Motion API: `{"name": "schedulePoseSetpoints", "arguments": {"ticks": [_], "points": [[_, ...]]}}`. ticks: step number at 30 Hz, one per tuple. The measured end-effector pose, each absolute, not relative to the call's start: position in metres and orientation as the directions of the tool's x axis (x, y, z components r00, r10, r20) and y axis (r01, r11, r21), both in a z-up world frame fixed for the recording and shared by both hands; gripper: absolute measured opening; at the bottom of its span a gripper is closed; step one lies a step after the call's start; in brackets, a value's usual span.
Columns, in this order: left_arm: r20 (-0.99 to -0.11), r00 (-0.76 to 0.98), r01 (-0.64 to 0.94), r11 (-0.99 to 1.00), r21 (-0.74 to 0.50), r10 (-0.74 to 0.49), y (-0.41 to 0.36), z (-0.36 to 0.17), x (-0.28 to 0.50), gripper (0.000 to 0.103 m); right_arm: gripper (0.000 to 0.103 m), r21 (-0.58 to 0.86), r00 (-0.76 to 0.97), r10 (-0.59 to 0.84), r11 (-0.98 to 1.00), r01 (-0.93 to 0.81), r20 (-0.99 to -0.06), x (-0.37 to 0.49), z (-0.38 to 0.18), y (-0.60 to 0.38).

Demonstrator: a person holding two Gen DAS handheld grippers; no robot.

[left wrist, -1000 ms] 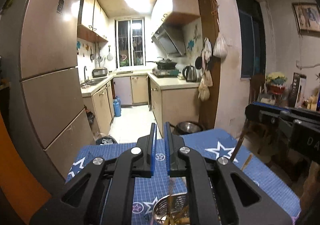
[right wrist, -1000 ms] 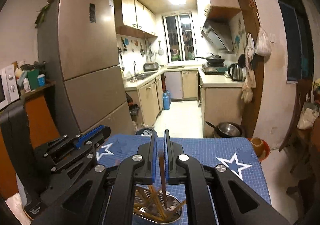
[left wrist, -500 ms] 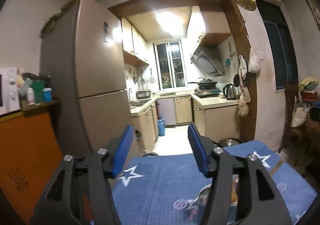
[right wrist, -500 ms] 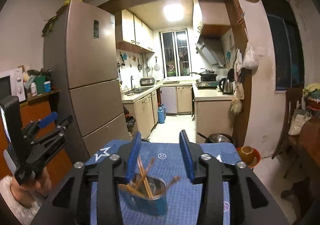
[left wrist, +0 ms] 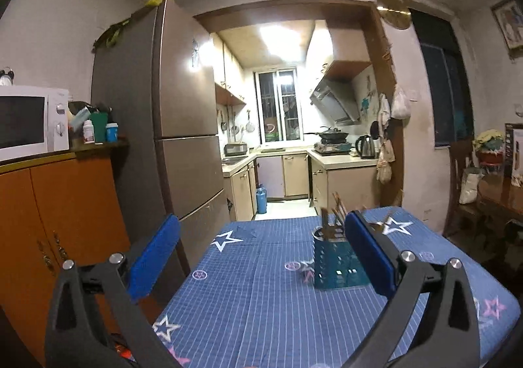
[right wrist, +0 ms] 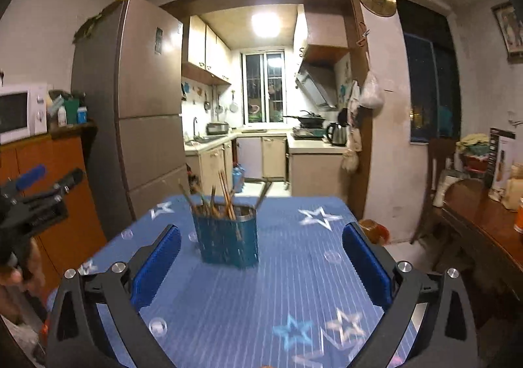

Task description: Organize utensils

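1. Blue star-patterned tablecloth (right wrist: 294,286) covers the table before a kitchen doorway.
2. Left gripper (left wrist: 261,257): jaws opening, empty.
3. Teal utensil holder (right wrist: 225,237) mid-table holds chopsticks (right wrist: 225,194); light, stiff, probably tippy; grasp shafts.
4. Right gripper (right wrist: 261,263): jaws opening, empty.

The room around me is dim; the strongest light is the ceiling lamp (right wrist: 265,25) in the kitchen, which is burnt out to white. It makes a glare patch on the fridge door (left wrist: 195,56). The window on the right (right wrist: 431,87) is dark. The right wrist view is blurred by motion: the stars on the tablecloth (right wrist: 294,286) are smeared. The left wrist view is sharper. Both pictures bend strongly at the edges, with black corners.
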State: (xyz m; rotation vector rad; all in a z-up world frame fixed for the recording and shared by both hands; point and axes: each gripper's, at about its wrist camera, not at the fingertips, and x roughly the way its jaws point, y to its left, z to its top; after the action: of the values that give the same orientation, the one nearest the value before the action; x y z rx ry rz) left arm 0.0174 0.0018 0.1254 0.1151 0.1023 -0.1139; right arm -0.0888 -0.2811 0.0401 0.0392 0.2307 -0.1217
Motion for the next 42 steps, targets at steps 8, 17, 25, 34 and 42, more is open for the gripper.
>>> {"name": "schedulePoseSetpoints", "arguments": {"ticks": [8, 17, 25, 34, 42], "points": [[-0.212, 0.962, 0.197, 0.974, 0.109, -0.171, 0.001, 0.075, -0.022, 0.097, 0.099, 0.078, 0.951, -0.127, 0.985, 0.154, -0.281, -0.142, -0.002, -0.265], [-0.315, 0.934, 0.217, 0.968, 0.129, -0.168, -0.007, 0.034, -0.028, 0.097, 0.099, 0.033, 0.935, -0.158, 0.984, 0.178, -0.316, -0.152, -0.027, -0.245], [-0.313, 0.936, 0.210, 0.969, 0.128, -0.161, -0.005, 0.027, -0.030, 0.097, 0.099, 0.003, 0.937, -0.145, 0.988, 0.154, -0.317, -0.145, -0.027, -0.236], [-0.313, 0.935, 0.217, 0.967, 0.135, -0.167, -0.003, 0.025, -0.031, 0.097, 0.099, 0.004, 0.934, -0.130, 0.990, 0.139, -0.334, -0.141, -0.028, -0.233], [-0.320, 0.934, 0.213, 0.967, 0.137, -0.160, -0.006, 0.024, -0.031, 0.097, 0.099, 0.008, 0.934, -0.124, 0.991, 0.135, -0.334, -0.141, -0.027, -0.234]]}}
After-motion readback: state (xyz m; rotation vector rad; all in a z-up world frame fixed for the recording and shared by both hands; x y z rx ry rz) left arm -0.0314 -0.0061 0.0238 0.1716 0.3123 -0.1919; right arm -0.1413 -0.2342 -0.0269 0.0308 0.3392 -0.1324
